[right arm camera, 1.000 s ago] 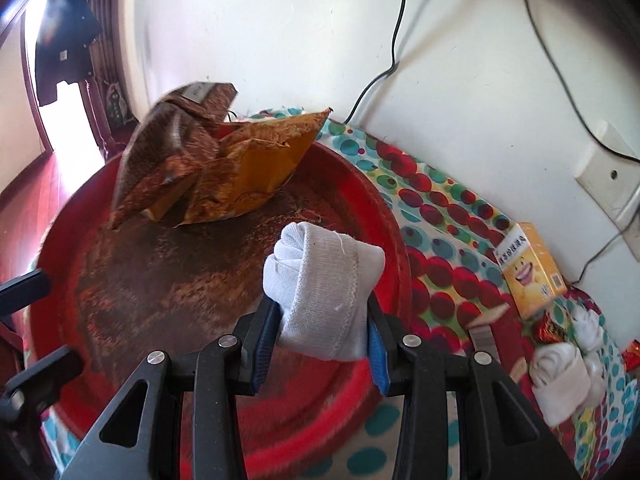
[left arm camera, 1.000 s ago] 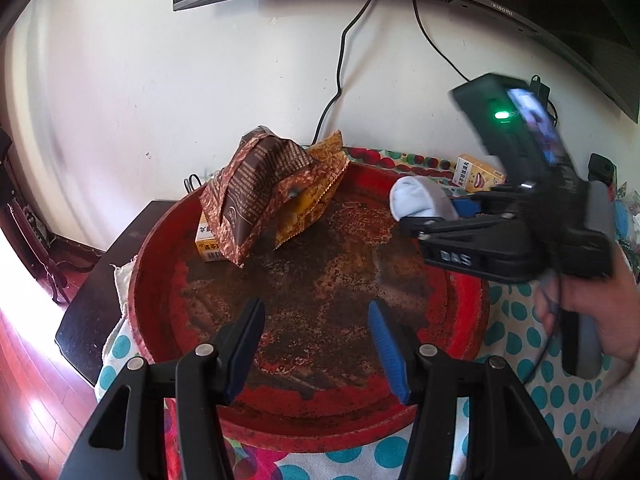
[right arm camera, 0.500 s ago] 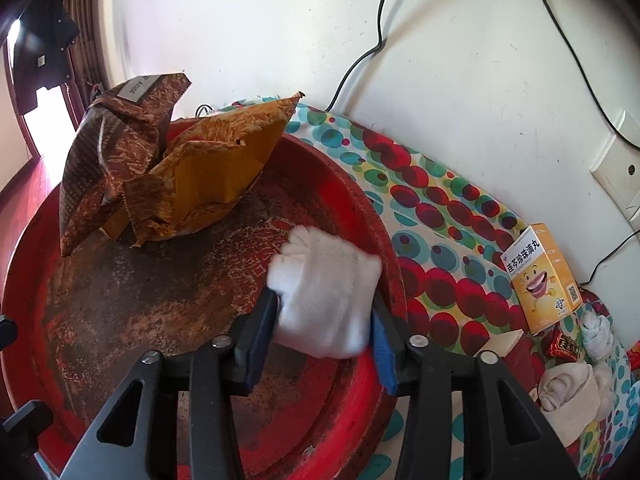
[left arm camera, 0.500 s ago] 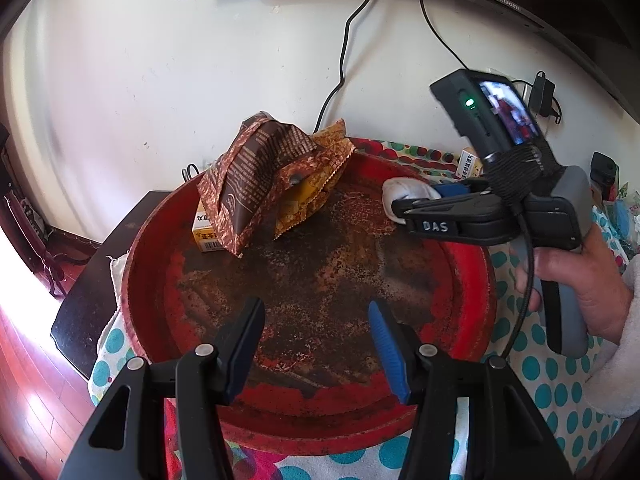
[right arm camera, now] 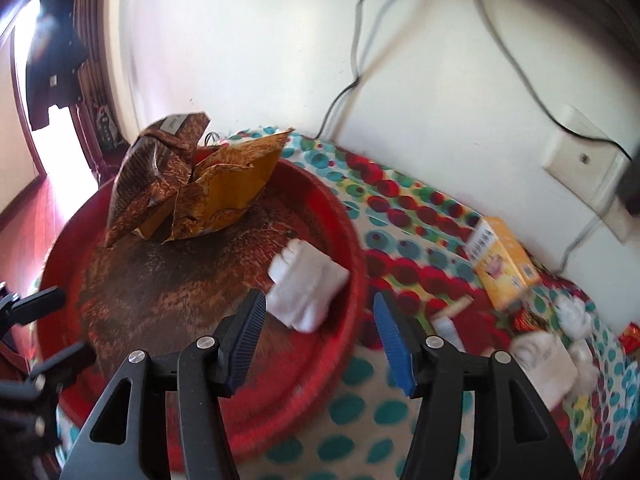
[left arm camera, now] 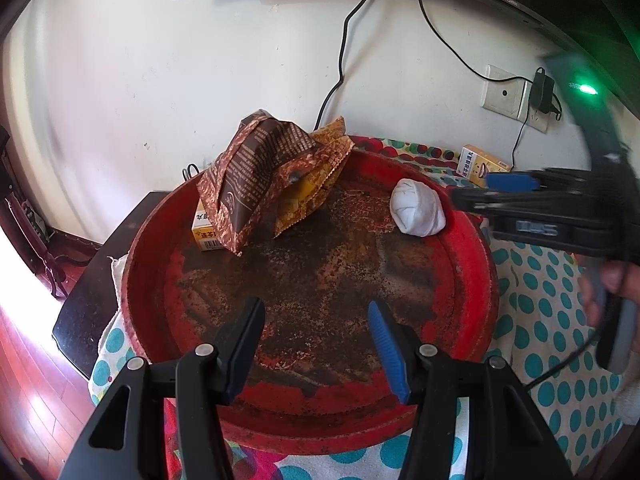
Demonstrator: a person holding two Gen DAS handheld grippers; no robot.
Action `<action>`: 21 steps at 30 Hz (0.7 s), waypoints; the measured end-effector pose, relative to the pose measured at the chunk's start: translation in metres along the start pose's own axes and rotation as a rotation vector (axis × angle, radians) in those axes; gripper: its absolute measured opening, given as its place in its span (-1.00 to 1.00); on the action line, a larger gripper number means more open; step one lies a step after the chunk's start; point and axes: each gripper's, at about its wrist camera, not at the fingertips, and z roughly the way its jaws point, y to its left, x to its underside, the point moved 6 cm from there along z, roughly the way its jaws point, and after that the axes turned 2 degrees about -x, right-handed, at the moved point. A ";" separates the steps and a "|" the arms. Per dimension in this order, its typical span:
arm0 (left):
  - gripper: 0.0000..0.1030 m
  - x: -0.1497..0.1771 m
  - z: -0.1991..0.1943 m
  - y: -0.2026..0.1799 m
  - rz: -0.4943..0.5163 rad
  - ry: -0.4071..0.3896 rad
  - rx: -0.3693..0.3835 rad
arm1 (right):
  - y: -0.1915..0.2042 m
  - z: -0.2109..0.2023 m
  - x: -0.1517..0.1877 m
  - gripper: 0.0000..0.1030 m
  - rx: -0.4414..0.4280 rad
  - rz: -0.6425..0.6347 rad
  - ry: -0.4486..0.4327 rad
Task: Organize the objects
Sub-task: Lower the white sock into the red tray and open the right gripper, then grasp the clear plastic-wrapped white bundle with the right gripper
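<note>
A rolled white sock lies inside the round red tray, against its right wall. My right gripper has drawn back to the right of the sock; its jaws are opening and nothing is between them. Two crumpled brown and yellow snack bags lean at the tray's far side, over a small yellow box. My left gripper hovers open over the tray's near rim, holding nothing.
The tray sits on a polka-dot cloth. On the cloth to the right lie a yellow box, more rolled white socks and small wrappers. A white wall with cables and a socket is close behind.
The right gripper let go of the white sock, which now rests in the tray, and pulled back to the right with its jaws wider. The left gripper stayed put.
</note>
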 end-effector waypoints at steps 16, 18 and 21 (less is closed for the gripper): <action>0.08 0.010 0.001 -0.043 0.127 0.007 0.072 | -0.213 -0.056 0.108 0.15 0.308 0.335 0.007; 0.08 0.011 0.002 -0.049 0.146 0.007 0.080 | -0.223 -0.053 0.112 0.15 0.322 0.352 0.009; 0.08 0.011 0.001 -0.055 0.151 0.005 0.088 | -0.240 -0.044 0.114 0.13 0.330 0.364 0.017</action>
